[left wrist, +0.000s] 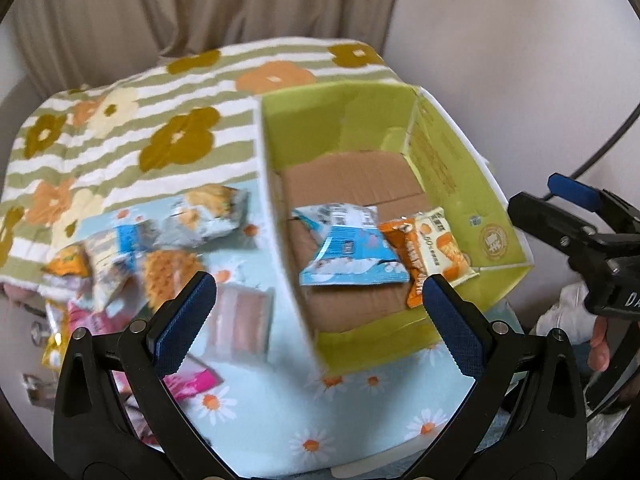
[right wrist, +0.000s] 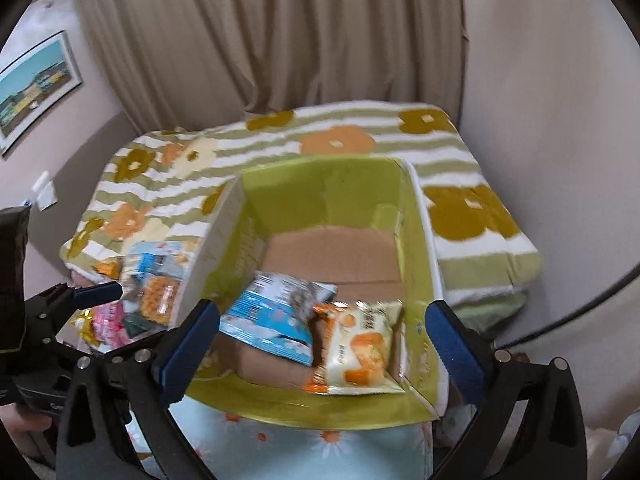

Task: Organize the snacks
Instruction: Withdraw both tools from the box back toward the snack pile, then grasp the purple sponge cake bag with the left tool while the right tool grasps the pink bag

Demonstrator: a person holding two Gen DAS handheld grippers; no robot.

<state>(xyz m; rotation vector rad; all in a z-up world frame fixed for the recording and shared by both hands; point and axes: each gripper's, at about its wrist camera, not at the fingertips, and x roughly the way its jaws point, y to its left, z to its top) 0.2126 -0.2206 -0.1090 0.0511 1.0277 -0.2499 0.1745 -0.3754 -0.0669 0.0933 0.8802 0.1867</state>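
A green cardboard box (left wrist: pixel 452 168) (right wrist: pixel 416 216) stands open on the table. On its brown floor lie a blue snack packet (left wrist: pixel 348 252) (right wrist: pixel 272 312) and an orange and cream packet (left wrist: pixel 432 248) (right wrist: pixel 360 348). A heap of loose snack packets (left wrist: pixel 160 248) (right wrist: pixel 152 288) lies left of the box. My left gripper (left wrist: pixel 320 316) hangs open above the box's near left wall, with nothing between its fingers. My right gripper (right wrist: pixel 324 340) is open over the box's near end, empty, with both packets below it. The right gripper (left wrist: pixel 576 208) also shows at the right edge of the left wrist view.
A striped cloth with flowers (left wrist: pixel 132 128) (right wrist: pixel 360 140) covers the far part of the table, and a pale blue daisy cloth (left wrist: pixel 248 400) the near part. Beige curtains (right wrist: pixel 280 40) hang behind. A framed picture (right wrist: pixel 36 84) is on the left wall.
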